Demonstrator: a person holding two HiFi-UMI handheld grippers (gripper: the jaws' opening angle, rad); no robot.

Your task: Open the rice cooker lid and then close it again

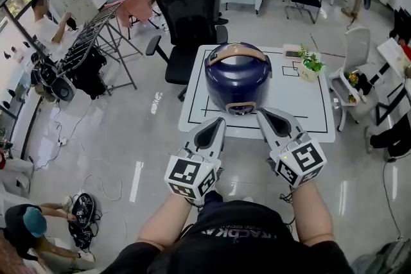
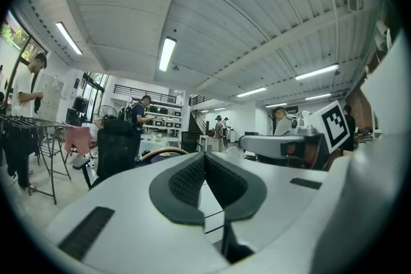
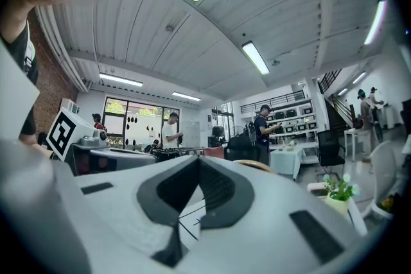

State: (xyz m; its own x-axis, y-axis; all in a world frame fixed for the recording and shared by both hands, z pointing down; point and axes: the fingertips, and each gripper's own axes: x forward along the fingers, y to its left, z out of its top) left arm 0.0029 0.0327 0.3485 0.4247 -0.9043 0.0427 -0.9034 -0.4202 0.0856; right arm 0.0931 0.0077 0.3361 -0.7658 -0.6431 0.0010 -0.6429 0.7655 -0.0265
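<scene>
Head view shows left gripper [image 1: 219, 120] and right gripper [image 1: 262, 113] (jaws together) at table [image 1: 308, 128] edge.

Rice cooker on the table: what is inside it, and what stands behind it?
The rice cooker is closed, so whatever is inside is hidden. Behind it, just past the far edge of the white table, stands a black office chair, partly covered by the cooker.
</scene>
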